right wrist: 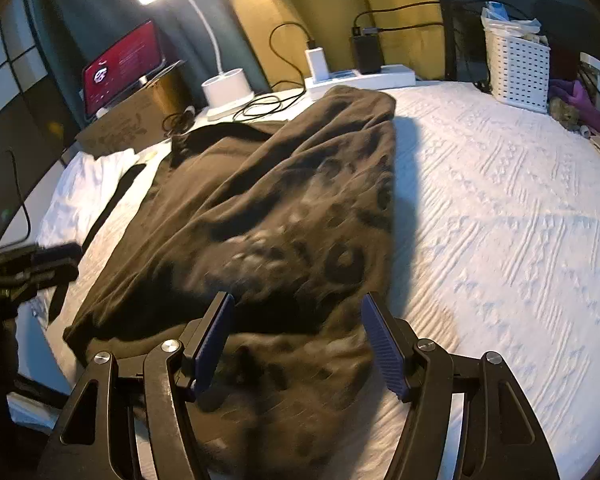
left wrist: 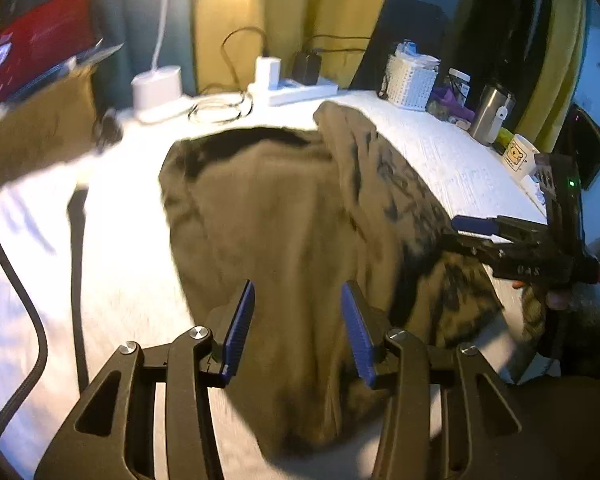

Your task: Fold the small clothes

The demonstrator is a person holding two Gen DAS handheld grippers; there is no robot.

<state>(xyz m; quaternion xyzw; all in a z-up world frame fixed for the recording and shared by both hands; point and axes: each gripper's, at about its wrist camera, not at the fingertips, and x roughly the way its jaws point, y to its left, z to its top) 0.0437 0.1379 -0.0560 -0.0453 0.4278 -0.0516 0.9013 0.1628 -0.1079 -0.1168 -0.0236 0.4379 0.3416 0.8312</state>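
Garment [left wrist: 284,216], dark and patterned, is lying half-folded on a white table [right wrist: 500,208], under both grippers: left gripper [left wrist: 298,330] and right gripper [right wrist: 298,344] are hovering with jaws apart, gripping nothing, a lamp [right wrist: 226,88] glowing behind.

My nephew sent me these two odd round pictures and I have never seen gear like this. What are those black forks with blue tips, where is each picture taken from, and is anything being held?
No robot here: a person holds a hand tool in each hand, each ending in a two-finger claw with blue pads. A wide-angle camera sits on each tool and looks along its fingers, hence the round, bent look. One picture is from the left claw, the other from the right claw. Each camera also catches the other tool at its edge. On the white cover lies a brown garment with dark patterns, one side folded over. Behind it stand a lamp, a power strip and a white basket. Both claws stand open above the garment; neither holds anything.
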